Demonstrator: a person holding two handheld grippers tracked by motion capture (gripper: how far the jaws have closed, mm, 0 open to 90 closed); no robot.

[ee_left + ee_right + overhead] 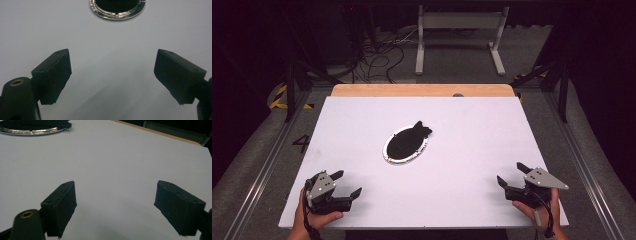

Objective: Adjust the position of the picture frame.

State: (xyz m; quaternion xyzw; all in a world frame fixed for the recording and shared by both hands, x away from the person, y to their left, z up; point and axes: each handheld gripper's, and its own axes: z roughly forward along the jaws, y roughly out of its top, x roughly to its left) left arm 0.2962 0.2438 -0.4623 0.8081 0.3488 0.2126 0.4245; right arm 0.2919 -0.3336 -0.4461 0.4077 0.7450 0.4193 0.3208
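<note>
An oval silver-rimmed tray (388, 156) lies in the middle of the white table, and a black fish-shaped piece (408, 138) rests in it with its tail over the far rim. The tray's rim shows at the top of the left gripper view (117, 14) and at the top left of the right gripper view (30, 131). My left gripper (347, 184) rests at the near left corner, open and empty. My right gripper (512, 175) sits at the near right, open and empty. Both are well apart from the tray.
The white board (472, 130) covers a wooden tabletop whose far edge (422, 90) shows. Beyond it a grey frame stand (459, 35) and loose cables (382, 55) sit on the floor. Metal rails (267, 165) run along both sides.
</note>
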